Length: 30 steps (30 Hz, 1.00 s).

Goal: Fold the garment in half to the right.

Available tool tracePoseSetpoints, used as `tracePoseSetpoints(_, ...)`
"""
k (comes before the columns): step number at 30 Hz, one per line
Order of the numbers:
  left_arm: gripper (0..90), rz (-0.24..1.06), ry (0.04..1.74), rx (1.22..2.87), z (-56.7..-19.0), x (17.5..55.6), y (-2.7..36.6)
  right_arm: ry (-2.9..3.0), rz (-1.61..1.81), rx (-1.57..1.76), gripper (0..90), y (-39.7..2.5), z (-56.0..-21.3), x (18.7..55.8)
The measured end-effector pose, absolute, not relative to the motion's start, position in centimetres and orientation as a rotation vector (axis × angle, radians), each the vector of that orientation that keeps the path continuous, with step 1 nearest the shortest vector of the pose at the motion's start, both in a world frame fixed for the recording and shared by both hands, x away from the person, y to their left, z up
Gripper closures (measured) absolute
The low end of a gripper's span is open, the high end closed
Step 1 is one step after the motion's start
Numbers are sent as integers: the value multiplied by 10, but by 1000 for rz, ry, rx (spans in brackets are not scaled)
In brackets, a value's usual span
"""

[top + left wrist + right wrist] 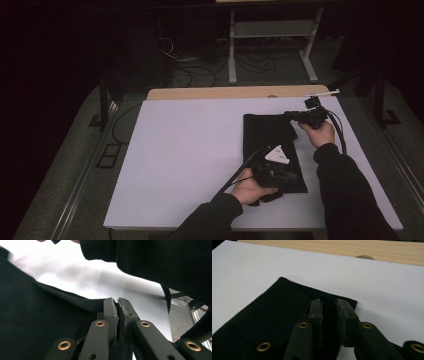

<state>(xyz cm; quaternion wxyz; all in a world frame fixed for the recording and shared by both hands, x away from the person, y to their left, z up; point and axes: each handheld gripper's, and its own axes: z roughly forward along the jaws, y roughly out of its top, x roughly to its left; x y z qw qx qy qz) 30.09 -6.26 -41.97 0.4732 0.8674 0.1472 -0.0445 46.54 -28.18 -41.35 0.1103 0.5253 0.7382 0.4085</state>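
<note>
Nearest the person, the left hand (251, 190) holds the left gripper (290, 178) low at the near right part of the white table (180, 150), its grey three-cornered plate (278, 154) facing up. The left gripper view shows its jaws pressed nearly together, pinching the near edge of the black cloth (37, 322); the left gripper (117, 303) has only a thin slit between the jaw tips. A dark sleeve (160, 262) of the other arm crosses the top of that view.

The black cloth (270, 145) lies flat on the right half of the table, a long dark rectangle running from the near side toward the far side, between the two grippers.

Farther off, the right hand (318, 134) holds the right gripper (289, 115) at the cloth's far right corner. In the right gripper view the jaws stand a little apart with a raised fold of the black cloth (262, 322) clamped between them; the right gripper (329, 302) grips it just by the cloth's far edge. Cables trail from both grippers back toward the person.

Beyond the white sheet, a strip of wooden tabletop (235, 92) shows along the far edge. Behind it, on the dark floor, stand a pale metal frame (272, 35) and loose cables (200, 70).
</note>
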Motion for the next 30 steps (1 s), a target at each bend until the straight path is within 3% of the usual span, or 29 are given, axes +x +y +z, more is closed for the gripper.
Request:
tracePoseSetpoints(11, 846, -123, 363, 2126, -420, 301, -83, 2119, 1266, 1564, 378, -314, -406, 446)
tracePoseSetpoints(24, 846, -131, 340, 2151, -422, 299, -109, 2132, 1354, 1501, 131, -331, -398, 424)
tracePoseSetpoints(30, 843, -145, 371, 2191, -428, 303, -113, 2096, 1360, 1510, 85, -341, -403, 414)
